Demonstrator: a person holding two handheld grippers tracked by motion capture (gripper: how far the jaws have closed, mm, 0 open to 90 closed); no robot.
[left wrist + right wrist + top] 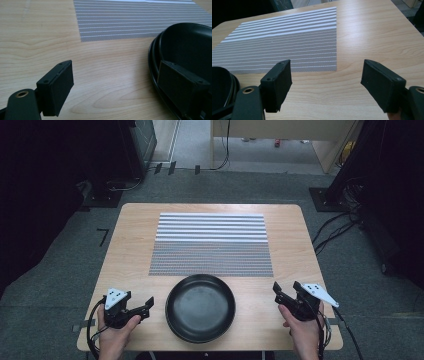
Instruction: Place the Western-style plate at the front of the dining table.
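A black round pan point(200, 307) rests on the wooden table point(132, 250) near its front edge, just in front of a grey and white striped placemat point(211, 244). My left gripper point(148, 304) is held to the pan's left, open and empty; the pan's rim point(180, 47) shows behind its right jaw. To the right of the pan my right gripper point(276, 291) is held open and empty as well. Between its jaws I see bare wood, with the placemat point(284, 47) beyond and the pan's edge point(222, 82) at the left.
The table stands on grey carpet. Cables point(332, 227) run over the floor at the right, and dark stands and equipment sit around the table's back corners. A hand holds each gripper at the table's front edge.
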